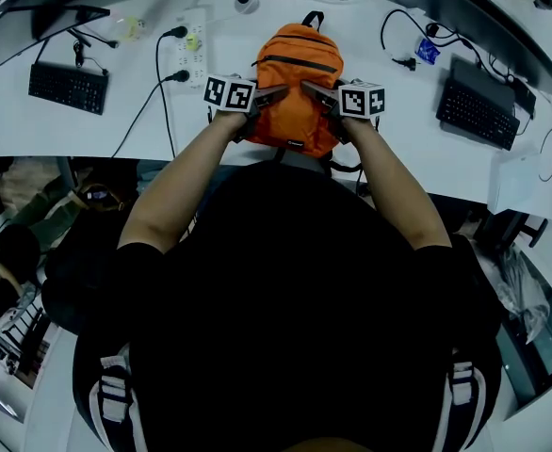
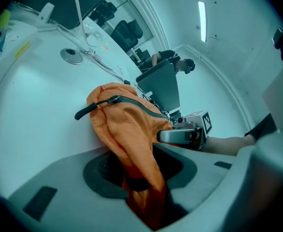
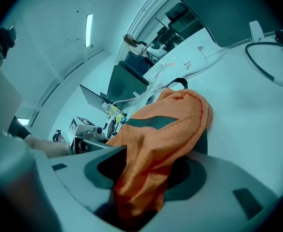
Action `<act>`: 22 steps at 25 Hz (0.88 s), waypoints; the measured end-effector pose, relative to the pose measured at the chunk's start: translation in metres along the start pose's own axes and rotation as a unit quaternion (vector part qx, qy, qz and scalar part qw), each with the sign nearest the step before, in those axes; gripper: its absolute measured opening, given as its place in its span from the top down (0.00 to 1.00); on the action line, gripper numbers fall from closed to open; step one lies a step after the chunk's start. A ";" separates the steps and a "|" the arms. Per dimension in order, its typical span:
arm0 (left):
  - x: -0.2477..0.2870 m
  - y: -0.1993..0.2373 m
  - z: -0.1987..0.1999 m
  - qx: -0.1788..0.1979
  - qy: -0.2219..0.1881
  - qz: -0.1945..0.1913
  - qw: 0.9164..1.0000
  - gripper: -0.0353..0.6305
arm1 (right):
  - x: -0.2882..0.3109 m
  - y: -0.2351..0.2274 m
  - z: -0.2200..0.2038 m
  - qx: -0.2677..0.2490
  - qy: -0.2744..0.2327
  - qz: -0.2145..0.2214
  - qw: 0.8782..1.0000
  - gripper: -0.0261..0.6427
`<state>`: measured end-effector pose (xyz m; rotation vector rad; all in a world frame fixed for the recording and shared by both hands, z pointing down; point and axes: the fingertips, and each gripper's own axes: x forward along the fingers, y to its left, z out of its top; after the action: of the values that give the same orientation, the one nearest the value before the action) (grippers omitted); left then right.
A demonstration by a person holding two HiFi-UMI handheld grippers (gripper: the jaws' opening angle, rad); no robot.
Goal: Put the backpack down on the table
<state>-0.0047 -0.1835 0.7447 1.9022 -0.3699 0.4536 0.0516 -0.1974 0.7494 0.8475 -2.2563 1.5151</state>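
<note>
A white worktop (image 1: 59,125) bears a black keyboard (image 1: 68,88) toward its left end and a power strip (image 1: 192,43) near its far edge; a strip light (image 2: 202,21) glows overhead.

Both arms forward, left tool (image 1: 278,92) and right tool (image 1: 312,88) close together, jaws apart.

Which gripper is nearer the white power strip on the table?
Left. The left gripper is at the orange fabric backpack's side facing the white power strip; the right gripper is at its opposite side.
</note>
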 end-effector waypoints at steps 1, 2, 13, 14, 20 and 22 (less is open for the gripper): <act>-0.001 0.000 0.000 0.000 -0.001 0.001 1.000 0.72 | -0.001 0.001 -0.001 0.000 0.000 0.000 1.000 0.62; -0.002 0.000 0.001 0.001 -0.003 0.002 1.000 0.71 | -0.002 0.001 -0.001 0.004 -0.002 0.001 1.000 0.61; -0.008 0.000 0.000 0.005 -0.001 0.008 1.000 0.67 | -0.016 -0.008 0.002 -0.016 -0.014 -0.037 0.999 0.52; -0.008 0.000 0.001 0.006 -0.002 0.009 1.000 0.66 | -0.019 -0.011 0.004 -0.013 -0.019 -0.042 0.999 0.51; -0.016 -0.001 0.002 0.009 -0.012 0.015 1.000 0.64 | -0.036 -0.022 0.002 0.007 -0.042 -0.055 0.998 0.49; -0.019 -0.002 0.001 0.008 -0.017 0.016 1.000 0.64 | -0.041 -0.022 0.002 0.009 -0.049 -0.060 0.997 0.49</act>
<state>-0.0209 -0.1835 0.7337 1.9244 -0.4205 0.4474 0.0973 -0.1931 0.7424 1.0639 -2.2185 1.4736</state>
